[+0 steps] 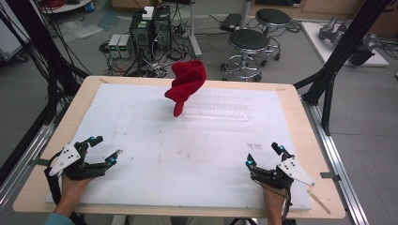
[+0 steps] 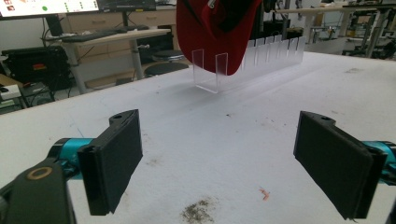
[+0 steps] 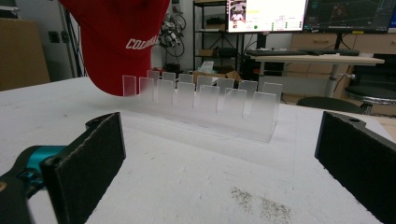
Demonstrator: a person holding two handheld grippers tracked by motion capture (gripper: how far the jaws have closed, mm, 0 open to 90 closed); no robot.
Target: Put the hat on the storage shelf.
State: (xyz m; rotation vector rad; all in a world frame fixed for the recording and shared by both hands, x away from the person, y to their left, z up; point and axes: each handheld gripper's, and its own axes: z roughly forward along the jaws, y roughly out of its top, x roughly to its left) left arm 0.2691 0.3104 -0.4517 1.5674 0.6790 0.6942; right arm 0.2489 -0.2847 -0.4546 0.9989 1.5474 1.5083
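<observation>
Left gripper: the left gripper (image 1: 104, 151) rests at the near left of the surface (image 1: 155, 154), its jaws spread wide with nothing between them.
Right gripper: the right gripper (image 1: 264, 155) sits at the near right of the surface, its jaws likewise parted and holding nothing.
Cap: a red cap (image 1: 187, 84) perches on one end of the clear rack (image 1: 220, 108), well beyond both sets of jaws and apart from them. In the left gripper view the red cap (image 2: 217, 32) stands ahead of the jaws, above and between them, covering the nearest dividers of the clear rack (image 2: 254, 58). In the right gripper view the red cap (image 3: 116, 42) rises ahead and toward the left jaw, at the left end of the clear rack (image 3: 205, 105), white lettering across its front.
Cap's long axis: near upright, slightly tilted; the crown is up and the bill hangs down toward the surface, its tip facing the person's side in the high view.
Rack's long axis: it runs across the surface, side to side in the high view, its upright dividers in a row.
Surface: white padding on a wooden top, marked with smudges and a dark speckled patch near the jaws.
</observation>
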